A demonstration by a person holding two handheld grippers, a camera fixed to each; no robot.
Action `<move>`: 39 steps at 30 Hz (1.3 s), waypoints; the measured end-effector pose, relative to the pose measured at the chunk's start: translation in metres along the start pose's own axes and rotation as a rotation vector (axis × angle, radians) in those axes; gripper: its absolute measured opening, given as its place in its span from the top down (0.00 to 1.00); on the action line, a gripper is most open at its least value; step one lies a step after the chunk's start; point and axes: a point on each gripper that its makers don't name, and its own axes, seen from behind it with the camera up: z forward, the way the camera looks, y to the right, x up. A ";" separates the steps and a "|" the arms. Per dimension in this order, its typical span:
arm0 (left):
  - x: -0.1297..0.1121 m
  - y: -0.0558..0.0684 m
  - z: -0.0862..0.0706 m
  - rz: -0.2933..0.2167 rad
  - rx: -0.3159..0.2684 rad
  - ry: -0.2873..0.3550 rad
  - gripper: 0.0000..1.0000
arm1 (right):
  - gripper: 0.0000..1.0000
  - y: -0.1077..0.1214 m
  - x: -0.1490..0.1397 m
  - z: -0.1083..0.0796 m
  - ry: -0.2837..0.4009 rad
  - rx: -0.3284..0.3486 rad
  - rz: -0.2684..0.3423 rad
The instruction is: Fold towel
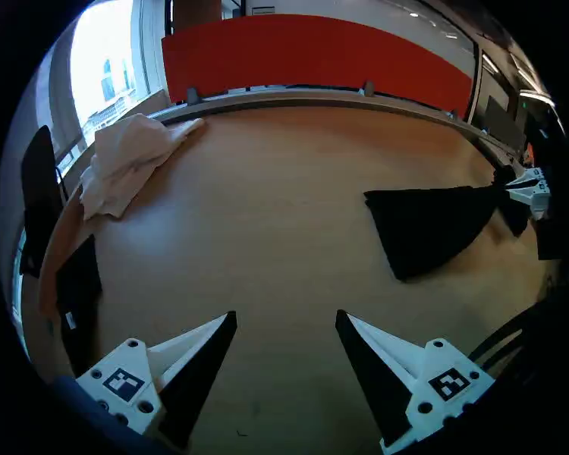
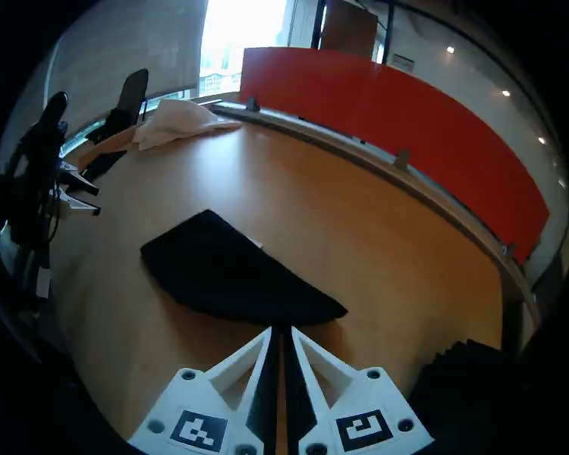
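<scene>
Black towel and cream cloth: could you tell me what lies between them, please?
Bare wooden table, seen in the left gripper view, separates the black towel from the cream cloth.

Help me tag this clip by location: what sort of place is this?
Probably an office or meeting room: a long wooden table holding a black towel, a red divider panel along its far edge, and big windows beside a dark chair.

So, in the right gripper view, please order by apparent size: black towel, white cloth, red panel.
red panel
black towel
white cloth
The cloth lies farther off, so its real size is unsure.
</scene>
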 end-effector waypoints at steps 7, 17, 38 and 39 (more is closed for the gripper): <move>0.000 0.001 0.000 -0.007 -0.005 0.002 0.03 | 0.97 0.004 0.006 -0.005 0.005 -0.004 -0.014; -0.001 -0.001 0.000 -0.006 -0.004 0.000 0.03 | 0.97 -0.002 0.021 -0.001 0.020 0.017 -0.050; -0.001 -0.004 -0.007 -0.031 0.000 0.014 0.03 | 0.97 -0.054 0.071 0.025 0.057 0.136 -0.175; -0.001 -0.004 -0.007 -0.032 0.000 0.014 0.03 | 0.97 -0.058 0.072 0.026 0.058 0.143 -0.180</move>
